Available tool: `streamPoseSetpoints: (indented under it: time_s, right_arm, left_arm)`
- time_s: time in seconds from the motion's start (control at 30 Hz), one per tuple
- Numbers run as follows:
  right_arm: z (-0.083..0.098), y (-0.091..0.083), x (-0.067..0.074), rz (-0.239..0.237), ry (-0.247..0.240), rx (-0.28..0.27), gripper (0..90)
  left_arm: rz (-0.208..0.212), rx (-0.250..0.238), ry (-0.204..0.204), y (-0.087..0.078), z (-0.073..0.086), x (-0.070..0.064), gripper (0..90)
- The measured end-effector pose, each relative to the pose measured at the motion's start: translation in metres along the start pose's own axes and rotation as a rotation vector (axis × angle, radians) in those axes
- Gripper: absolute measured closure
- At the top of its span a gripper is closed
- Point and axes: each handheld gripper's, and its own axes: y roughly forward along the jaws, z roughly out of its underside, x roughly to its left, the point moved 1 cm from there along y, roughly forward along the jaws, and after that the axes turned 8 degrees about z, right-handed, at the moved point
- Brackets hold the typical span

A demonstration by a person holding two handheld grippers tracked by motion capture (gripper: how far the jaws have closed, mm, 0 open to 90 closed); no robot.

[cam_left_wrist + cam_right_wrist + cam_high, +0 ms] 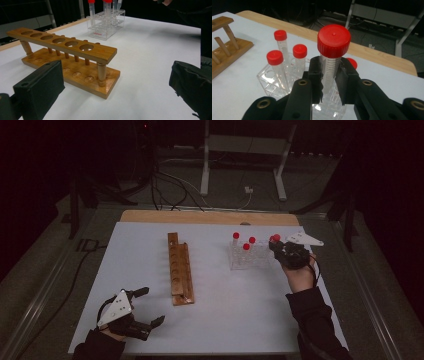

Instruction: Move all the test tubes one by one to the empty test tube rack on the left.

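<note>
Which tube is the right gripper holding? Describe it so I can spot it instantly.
On the white table, find the clear rack right of the wooden rack. The held tube stands at that rack's right end, clamped in the right gripper, its red cap above its neighbours' caps.

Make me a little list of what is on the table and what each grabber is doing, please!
table: white table top
wooden rack: wooden rack, holes bare
clear rack: clear rack, holding red-capped tubes
right gripper: right gripper, shut on held tube, just above the clear rack
left gripper: left gripper, jaws wide apart, nothing between them, near the wooden rack
likely next: the held tube goes to the wooden rack, I guess
</note>
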Motion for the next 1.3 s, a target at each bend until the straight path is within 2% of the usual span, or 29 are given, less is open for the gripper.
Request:
streamPoseSetpoints:
  time_s: [0.1,0.13,0.2,0.57,0.87,1.0,1.3]
  right_arm:
    - [-0.003,-0.007,0.001,-0.012,0.002,-0.017,75.1]
    - [-0.003,-0.012,0.005,-0.034,0.002,-0.015,75.1]
    - [-0.003,-0.014,0.007,-0.045,-0.004,-0.014,75.1]
    - [0.005,-0.036,0.031,-0.137,-0.051,0.016,75.1]
    - [0.023,-0.041,0.052,-0.201,-0.086,0.061,75.1]
    - [0.032,-0.042,0.067,-0.246,-0.115,0.088,75.1]
    - [0.035,-0.048,0.089,-0.317,-0.157,0.095,75.1]
  left_arm:
    - [0.002,0.010,-0.008,0.001,-0.002,-0.001,0.5]
    - [0.016,0.010,-0.016,0.001,-0.003,-0.002,0.5]
    - [0.017,0.012,-0.007,0.002,-0.005,-0.004,0.5]
    - [0.093,0.031,-0.035,0.010,-0.027,-0.011,0.4]
    - [0.133,0.044,-0.039,0.020,-0.043,-0.008,0.5]
    - [0.142,0.050,-0.042,0.026,-0.050,-0.006,0.5]
    - [0.160,0.076,-0.025,0.043,-0.067,-0.007,0.5]
